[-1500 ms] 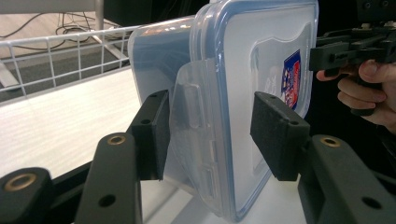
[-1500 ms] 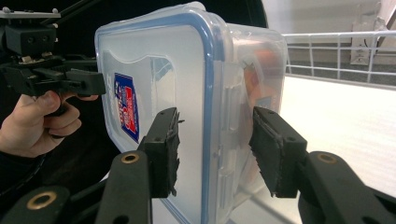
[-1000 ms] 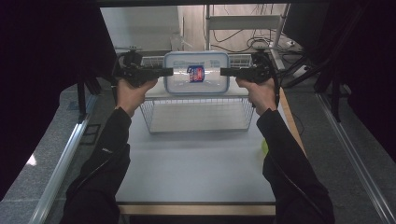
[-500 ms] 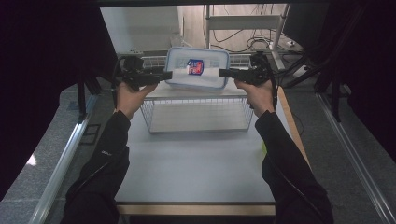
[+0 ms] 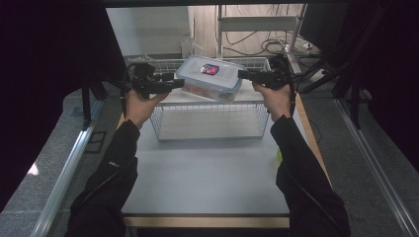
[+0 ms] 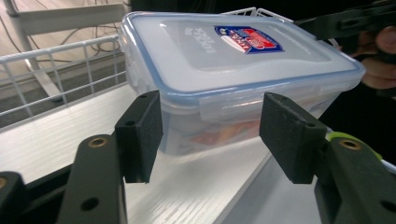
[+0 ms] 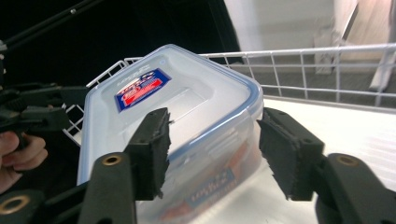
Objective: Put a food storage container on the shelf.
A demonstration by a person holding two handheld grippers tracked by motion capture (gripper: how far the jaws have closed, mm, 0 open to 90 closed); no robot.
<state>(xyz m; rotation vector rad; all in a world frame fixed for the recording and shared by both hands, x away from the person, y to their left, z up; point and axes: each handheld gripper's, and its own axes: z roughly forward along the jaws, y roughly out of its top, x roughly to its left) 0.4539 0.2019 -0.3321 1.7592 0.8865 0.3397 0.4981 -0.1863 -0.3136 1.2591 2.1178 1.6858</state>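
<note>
A clear plastic food box with a blue-edged snap lid and a red-and-blue label sits tilted on the white top shelf of a wire basket rack, at the far end of the desk. The left gripper comes in from one side, the right gripper from the other, each held in a hand with a dark sleeve.

In the left gripper view the jaws stand wide apart, pads either side of the box's near end with white shelf showing in the gaps; nothing held. The right gripper view tells the same story: jaws spread, one pad in front of the lid, the other just beside the box's corner, no grip on it.

What's inside the box? Hard to say: something orange and reddish shows through the cloudy wall, no more than that. The label's lettering is too small to read. From the high view the gripper tips overlap the box's ends, so contact can't be judged there. Dark curtains swallow both sides of the scene, and a small yellow-green scrap peeks out beside the right sleeve, mostly covered.
</note>
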